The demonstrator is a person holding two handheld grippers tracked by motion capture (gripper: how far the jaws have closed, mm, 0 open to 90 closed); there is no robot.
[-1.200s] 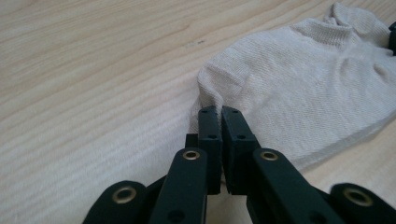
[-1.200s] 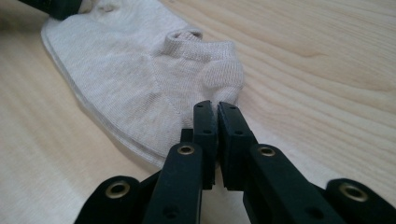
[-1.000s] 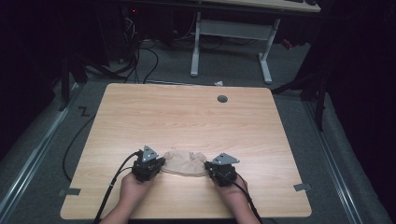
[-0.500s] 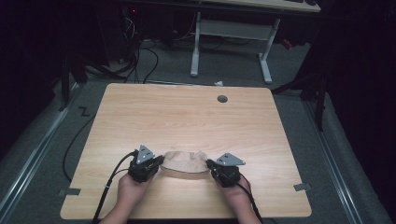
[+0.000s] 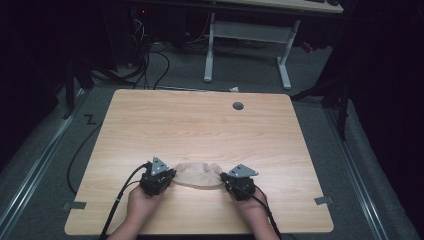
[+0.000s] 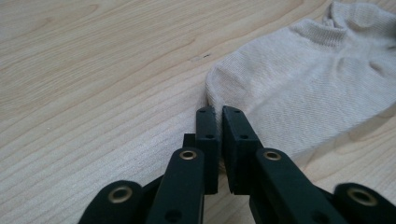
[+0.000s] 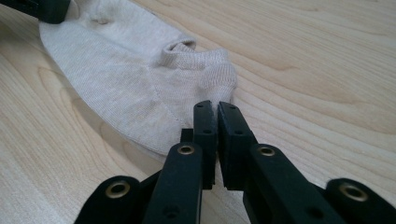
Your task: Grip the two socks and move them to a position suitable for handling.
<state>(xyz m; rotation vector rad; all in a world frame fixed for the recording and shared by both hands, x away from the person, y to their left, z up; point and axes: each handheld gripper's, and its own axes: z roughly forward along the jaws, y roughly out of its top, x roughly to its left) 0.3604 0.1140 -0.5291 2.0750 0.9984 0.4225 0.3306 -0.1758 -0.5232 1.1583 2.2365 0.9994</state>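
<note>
A beige ankle sock lies flat on the wooden table, stretched between both grippers near the front edge. My left gripper holds the sock's toe end; its jaws have just been opening slightly, and a thin slit shows with fabric still pinched between them. My right gripper is shut on the heel end beside the cuff, its jaws nearly touching. The left gripper's tip shows at the sock's far end in the right gripper view.
A round grommet hole sits at the table's back right. Behind the table stand a white desk frame and cables on the floor. Tape marks sit at the front corners. Bare wood stretches beyond the sock.
The sock went from loosely bunched to stretched flat between the grippers. Both hands shifted slightly toward the front edge a second ago and have since held still.
</note>
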